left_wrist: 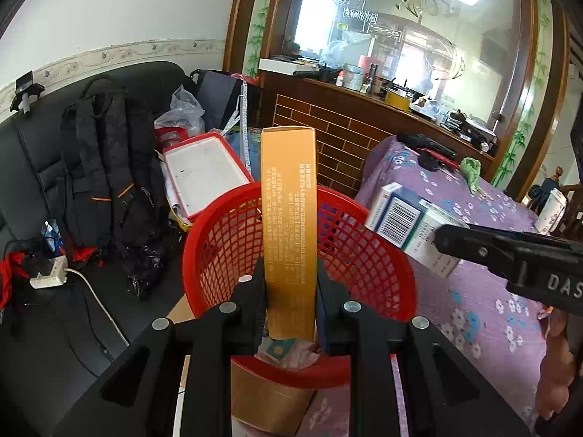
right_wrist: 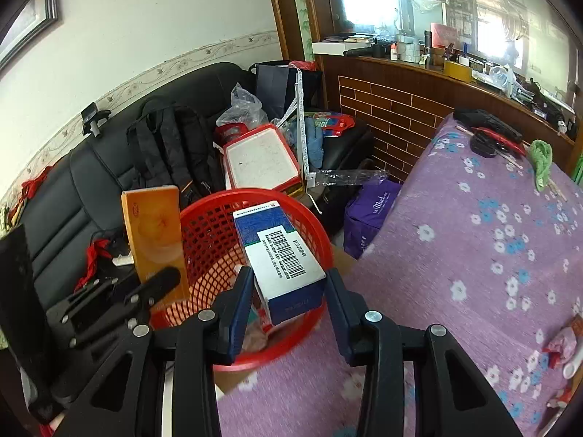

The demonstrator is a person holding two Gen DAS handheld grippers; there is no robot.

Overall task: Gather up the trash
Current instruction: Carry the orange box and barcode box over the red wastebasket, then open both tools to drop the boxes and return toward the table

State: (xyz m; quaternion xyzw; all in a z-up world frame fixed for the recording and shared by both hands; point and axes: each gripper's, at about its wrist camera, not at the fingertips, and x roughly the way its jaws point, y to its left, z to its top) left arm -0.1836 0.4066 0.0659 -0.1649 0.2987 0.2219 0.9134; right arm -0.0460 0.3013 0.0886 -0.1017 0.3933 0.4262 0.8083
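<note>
Red mesh basket (left_wrist: 226,233) with two cartons held over it, beside a purple floral tablecloth (right_wrist: 473,255).

Orange carton (left_wrist: 289,218) is clamped upright in the left gripper (left_wrist: 289,313), above the near rim. Blue-and-white barcoded carton (right_wrist: 280,262) is gripped between the jaws of the right gripper (right_wrist: 289,313), over the basket's right side. Crumpled waste is seen at the basket's bottom; a black backpack (left_wrist: 109,167) is propped on the sofa to the left.

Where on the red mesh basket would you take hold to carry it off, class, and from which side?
Grip the red mesh basket by its solid top rim, coming from above. The rim is continuous and firm, the netted wall flimsier. Choose the near edge by the purple tablecloth; the two boxes crowd the opening.
</note>
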